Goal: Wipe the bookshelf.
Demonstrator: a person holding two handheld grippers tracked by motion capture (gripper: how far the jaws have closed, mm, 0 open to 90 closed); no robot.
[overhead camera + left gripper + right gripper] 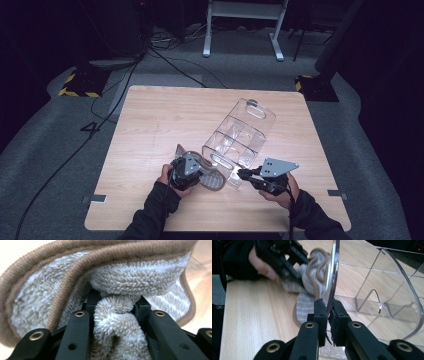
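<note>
A soft slipper (214, 180) of pale terry cloth with brown piping lies bunched on the wooden table (150, 130), just left of a clear plastic divided bin (240, 132). My left gripper (196, 173) is shut on the slipper; its fluffy lining (140, 277) is folded and squeezed between the black jaws (116, 307). My right gripper (242, 173) is shut on the bin's near wall. In the right gripper view the jaws (328, 307) pinch that thin clear wall (332, 270), with the slipper (312, 275) and the left gripper (287, 257) behind it.
The bin (387, 290) has several compartments with nothing in them and a handle slot (256, 111) at its far end. Bare tabletop lies to the left and far side. Cables (100, 120) and a white stand (242, 25) are on the floor beyond the table.
</note>
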